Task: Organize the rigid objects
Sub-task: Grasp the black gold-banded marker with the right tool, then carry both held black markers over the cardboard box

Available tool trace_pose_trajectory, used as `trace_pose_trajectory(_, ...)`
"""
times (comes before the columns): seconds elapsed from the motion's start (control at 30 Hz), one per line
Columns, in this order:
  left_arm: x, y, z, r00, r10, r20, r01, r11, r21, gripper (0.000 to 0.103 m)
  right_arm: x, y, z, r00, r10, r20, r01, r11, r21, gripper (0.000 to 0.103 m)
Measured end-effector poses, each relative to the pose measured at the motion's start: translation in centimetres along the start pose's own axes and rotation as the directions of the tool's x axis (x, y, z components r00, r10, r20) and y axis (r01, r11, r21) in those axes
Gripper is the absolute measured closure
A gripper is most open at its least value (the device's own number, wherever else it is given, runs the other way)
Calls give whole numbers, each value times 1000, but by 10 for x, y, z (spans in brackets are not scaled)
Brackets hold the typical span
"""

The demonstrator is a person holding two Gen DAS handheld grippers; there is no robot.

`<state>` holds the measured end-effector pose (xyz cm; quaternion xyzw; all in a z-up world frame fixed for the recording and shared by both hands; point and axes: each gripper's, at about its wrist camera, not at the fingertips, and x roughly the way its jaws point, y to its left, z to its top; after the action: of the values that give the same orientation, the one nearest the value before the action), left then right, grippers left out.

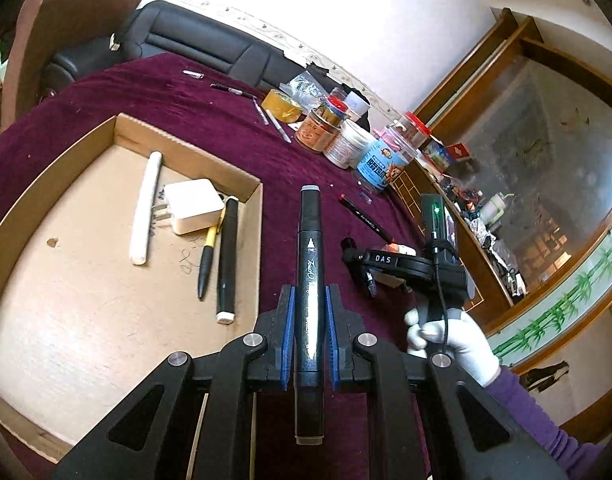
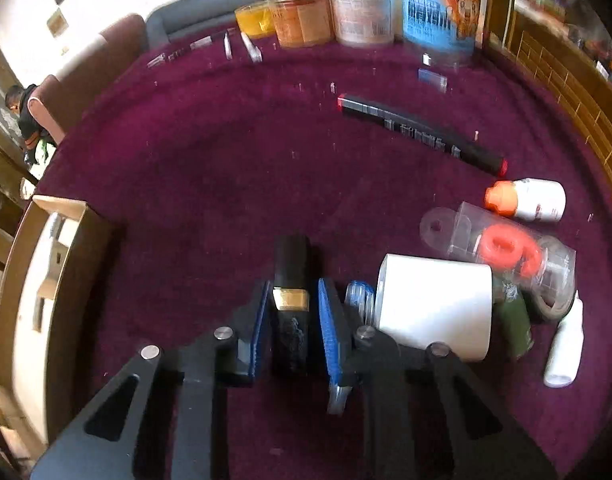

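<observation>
My left gripper [image 1: 309,292] is shut on a black marker [image 1: 310,240] with a grey cap, held lengthwise over the purple cloth just right of the cardboard box [image 1: 262,216]. In the box lie a white stick [image 1: 146,208], a white charger [image 1: 194,204], a pen [image 1: 208,256] and another black marker [image 1: 228,256]. My right gripper [image 2: 292,292] points steeply down, shut on a short black tube with a gold band [image 2: 290,276]. A white-gloved hand [image 1: 453,332] carries it in the left wrist view.
On the cloth lie a black marker with red ends [image 2: 421,132], an orange-capped bottle [image 2: 529,198], a clear pack of orange rings [image 2: 505,248], a white cylinder [image 2: 433,308] and a small white bottle [image 2: 565,344]. Jars [image 2: 361,4] and tape [image 2: 254,18] line the back.
</observation>
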<state>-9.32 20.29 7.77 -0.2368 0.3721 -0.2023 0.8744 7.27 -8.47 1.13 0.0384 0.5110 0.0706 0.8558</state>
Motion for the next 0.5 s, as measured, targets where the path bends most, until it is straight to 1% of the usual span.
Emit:
trace_pose_trajectory(0.03, -1, 2, -1, 1000, -2, 1, 2, 1000, -3, 92, -1, 1, 0, 1000, -7, 4, 7, 1000, -1, 84)
trace_pose_trajectory(0.07, -3, 3, -2, 1000, -3, 3, 3, 1000, -5, 92, -2, 2, 0, 1000, -21, 5, 21, 1000, 0, 88)
trace_pose_trajectory(0.1, -5, 6, -2, 1000, -2, 7, 3, 1000, -9, 92, -3, 3, -2, 999, -40, 7, 40, 999, -1, 88)
trace_pose_trajectory(0.17, -11, 10, -2, 1000, -1, 16, 1, 1000, -22, 92, -8, 3, -6, 1000, -29, 10, 29, 1000, 10, 88)
trace_pose_trajectory(0.23, -19, 18, 0, 999, 17, 38, -16, 999, -32, 92, -18, 3, -10, 1000, 2, 30, -3, 999, 32, 88)
trace_pose_trajectory(0.33, -29, 30, 6, 996, 66, 61, -64, 997, -45, 92, -36, 6, -11, 994, 87, 67, -91, 994, 57, 88)
trace_pose_trajectory(0.37, -30, 34, 8, 994, 86, 65, -83, 995, -47, 92, -46, 9, -13, 989, 123, 81, -128, 990, 58, 88)
trace_pose_trajectory(0.43, -32, 43, 13, 989, 131, 68, -127, 991, -49, 92, -52, 19, -10, 981, 173, 89, -178, 983, 52, 88)
trace_pose_trajectory(0.5, -30, 53, 19, 984, 168, 60, -165, 985, -52, 92, -63, 33, -12, 967, 240, 86, -244, 969, 44, 88)
